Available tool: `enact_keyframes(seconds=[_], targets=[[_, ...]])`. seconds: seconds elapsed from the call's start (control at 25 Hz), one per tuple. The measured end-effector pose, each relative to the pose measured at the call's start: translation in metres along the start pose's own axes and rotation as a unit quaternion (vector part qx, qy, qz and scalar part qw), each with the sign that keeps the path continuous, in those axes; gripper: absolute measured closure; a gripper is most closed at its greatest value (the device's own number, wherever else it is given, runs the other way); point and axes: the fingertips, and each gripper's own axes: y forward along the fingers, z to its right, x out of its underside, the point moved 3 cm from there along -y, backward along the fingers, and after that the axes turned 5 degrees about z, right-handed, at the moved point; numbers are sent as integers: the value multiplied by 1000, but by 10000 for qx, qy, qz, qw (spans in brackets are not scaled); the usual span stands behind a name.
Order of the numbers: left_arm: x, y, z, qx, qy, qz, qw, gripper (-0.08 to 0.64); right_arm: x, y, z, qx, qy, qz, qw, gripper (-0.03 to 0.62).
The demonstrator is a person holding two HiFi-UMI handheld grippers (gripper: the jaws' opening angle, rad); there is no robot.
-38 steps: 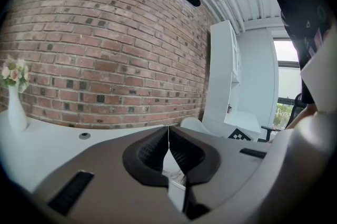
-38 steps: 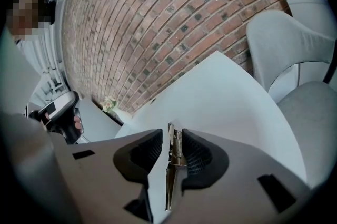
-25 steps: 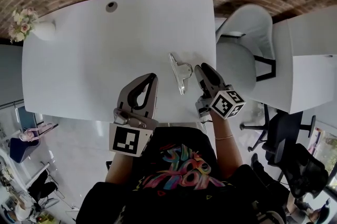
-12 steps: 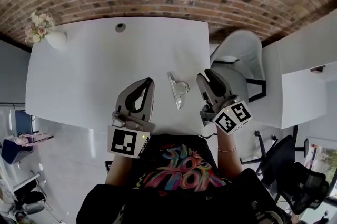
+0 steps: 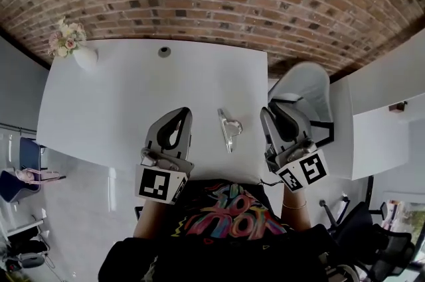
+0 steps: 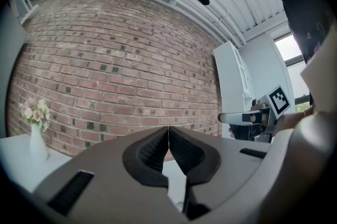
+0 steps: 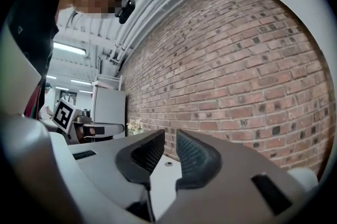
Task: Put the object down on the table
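A silver metal clip [image 5: 229, 129] lies on the white table [image 5: 126, 95] near its front edge, between my two grippers and touched by neither. My left gripper [image 5: 182, 113] hovers to the clip's left; in the left gripper view its tips [image 6: 168, 130] meet, so it is shut and empty. My right gripper [image 5: 273, 110] is at the table's right edge, to the right of the clip. Its jaws [image 7: 169, 137] are closing, a narrow gap still shows, and nothing is between them.
A white vase of flowers [image 5: 74, 48] stands at the table's far left corner, and a round cable hole [image 5: 164, 52] is at the back. A grey chair [image 5: 305, 85] sits just right of the table, below the right gripper. A brick wall runs behind.
The right gripper has drawn away to the right of the clip and its jaws have narrowed. The clip stays flat on the table. The head view has tilted up.
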Motion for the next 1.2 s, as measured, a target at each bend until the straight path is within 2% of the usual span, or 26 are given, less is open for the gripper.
enact_keyframes(seconds=[0.2, 0.36, 0.6, 0.84, 1.2], targets=[[-5, -4, -6, 2, -6, 73, 10000, 535, -8, -5, -11, 53, -477, -62, 9988, 539], [-6, -10, -8, 39, -24, 122, 9999, 535, -6, -9, -19, 193, -643, -145, 9976, 569], [-4, -14, -16, 35, -47, 42, 10000, 535, -7, -4, -28, 300, -435, 3, 9986, 575], [-1, -19, -20, 4, -28, 0, 10000, 535, 7, -10, -25, 333, -408, -239, 9983, 575], [-2, -30, -32, -100, -32, 7, 9999, 535, 10, 3, -32, 250, -339, -176, 9990, 575]])
